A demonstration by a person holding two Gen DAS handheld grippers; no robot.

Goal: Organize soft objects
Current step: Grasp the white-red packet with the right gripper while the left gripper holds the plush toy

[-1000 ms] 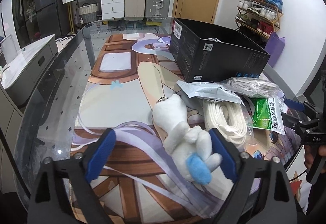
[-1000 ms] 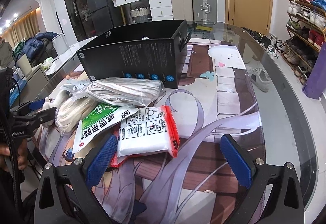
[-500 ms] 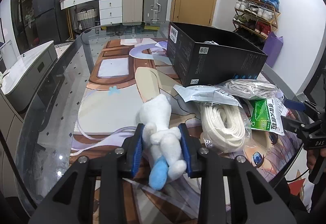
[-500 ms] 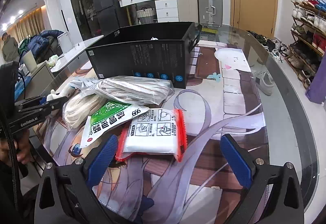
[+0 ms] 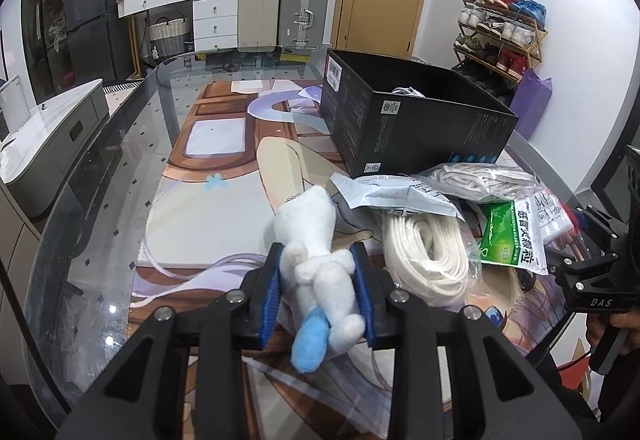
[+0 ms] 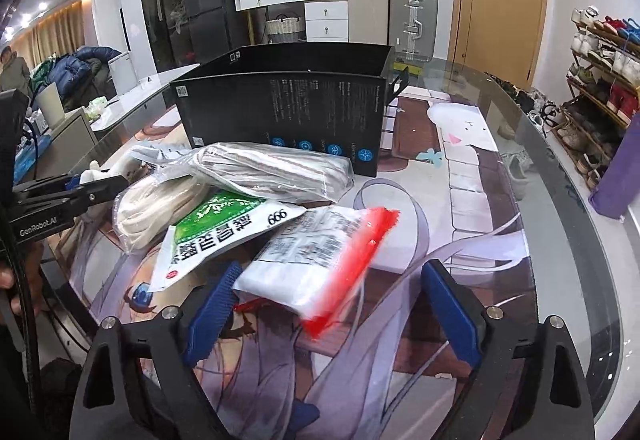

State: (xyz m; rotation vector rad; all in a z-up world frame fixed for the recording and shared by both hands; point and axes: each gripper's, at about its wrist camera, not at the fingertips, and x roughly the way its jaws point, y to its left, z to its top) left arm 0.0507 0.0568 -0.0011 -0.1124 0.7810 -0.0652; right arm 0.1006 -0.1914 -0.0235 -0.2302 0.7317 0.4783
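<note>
Plush toy [image 5: 320, 260] clamped in left tool [image 5: 318, 296]; right tool [image 6: 332, 304] unclenched, straddling packet [image 6: 320, 256].

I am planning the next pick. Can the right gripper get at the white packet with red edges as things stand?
Probably yes. The right gripper has been closing, its jaws not yet pressing the white packet with red edges between them; nothing covers that near end.

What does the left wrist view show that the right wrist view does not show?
Only the left wrist view shows the left gripper with its jaws shut on the white plush toy.

Only the right wrist view shows the red-edged packet between the right gripper's jaws, which have just been closing but do not press it.

Both show the black box, the rope coil and the green pouch.
</note>
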